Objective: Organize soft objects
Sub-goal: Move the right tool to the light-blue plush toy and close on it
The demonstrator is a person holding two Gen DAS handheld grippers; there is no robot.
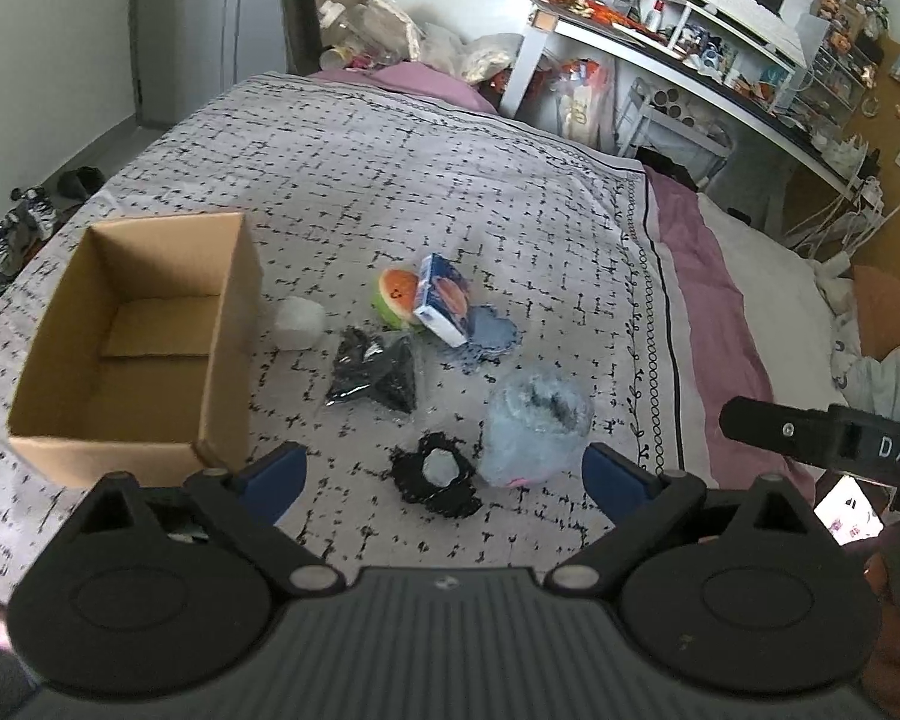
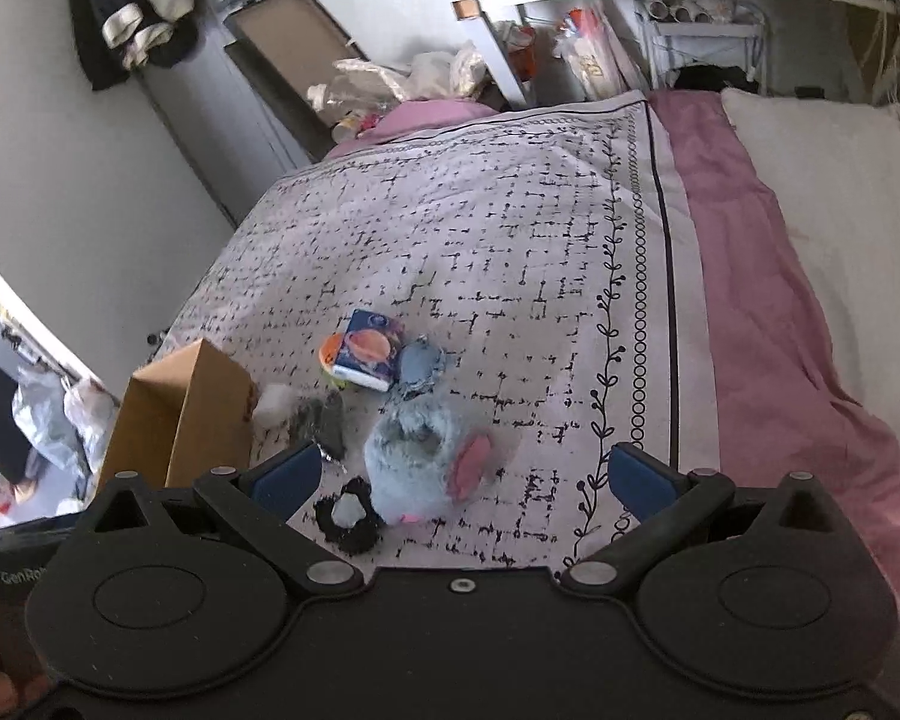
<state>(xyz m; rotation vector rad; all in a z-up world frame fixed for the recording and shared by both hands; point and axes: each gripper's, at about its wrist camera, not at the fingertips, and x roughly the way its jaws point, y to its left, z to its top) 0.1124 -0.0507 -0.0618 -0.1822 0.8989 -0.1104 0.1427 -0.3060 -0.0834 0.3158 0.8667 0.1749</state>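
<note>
Open cardboard box [image 1: 132, 336] sat upright on bed, left of the pile. Beside it: white puff [image 1: 297, 322], black bagged item [image 1: 378, 375], watermelon plush [image 1: 396, 297] w/ blue tissue pack [image 1: 444, 300] leaning on it, blue fuzzy plush [image 1: 531, 426], black scrunchie [image 1: 438, 474] just beside plush.

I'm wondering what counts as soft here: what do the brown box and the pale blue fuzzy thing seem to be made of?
The brown box looks like plain corrugated cardboard: matte, with stiff folded flaps, open and empty. The pale blue fuzzy thing looks like plush, probably synthetic fur, with a shaggy pile and a pink patch; it may be a toy.
</note>
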